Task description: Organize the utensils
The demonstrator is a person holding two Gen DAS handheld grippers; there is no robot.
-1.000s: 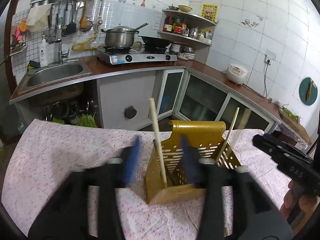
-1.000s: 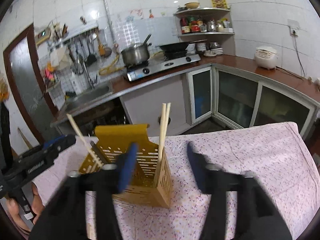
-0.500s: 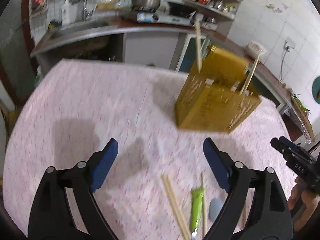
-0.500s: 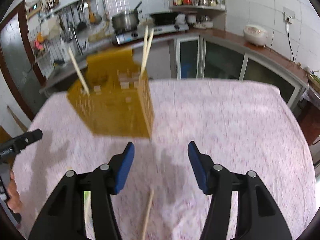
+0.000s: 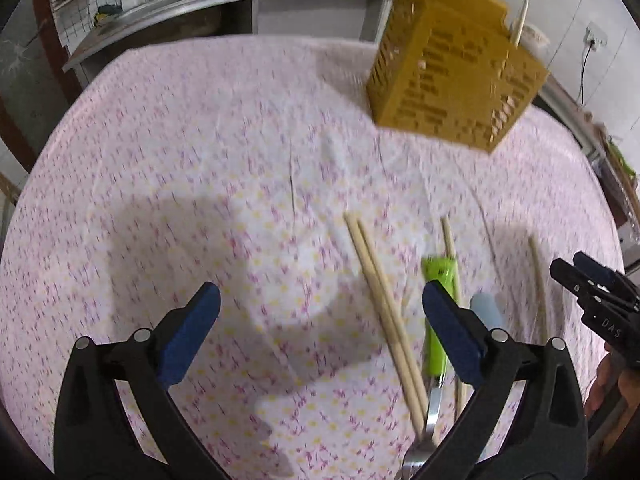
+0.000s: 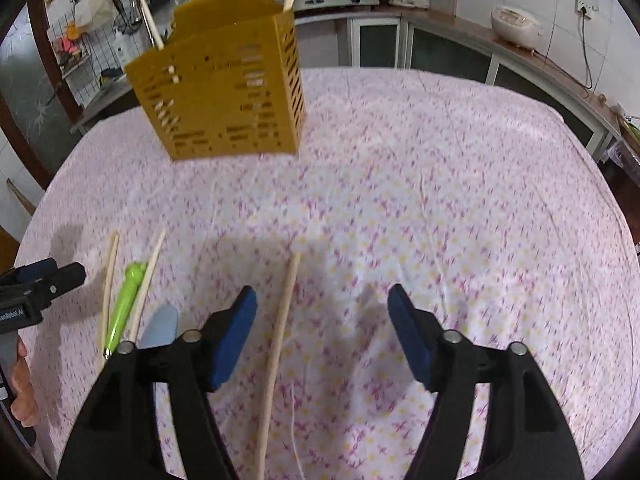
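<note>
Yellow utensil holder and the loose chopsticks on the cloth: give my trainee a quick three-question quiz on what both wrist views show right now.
1. True or false: the yellow utensil holder already has chopsticks standing in it.
2. Which lies between the right gripper jaws: A) green-handled utensil, B) single chopstick, C) nothing?
3. Fill in: the chopstick pair between the left gripper jaws lies on the ____.

Key: 1 true; 2 B; 3 floral tablecloth.

Colours on your table

You see a white cloth with pink and yellow flecks (image 6: 420,168), a mustard-yellow slotted plastic holder (image 6: 224,92), pale wooden chopsticks (image 5: 384,304) and a bright green handle (image 5: 436,320).
</note>
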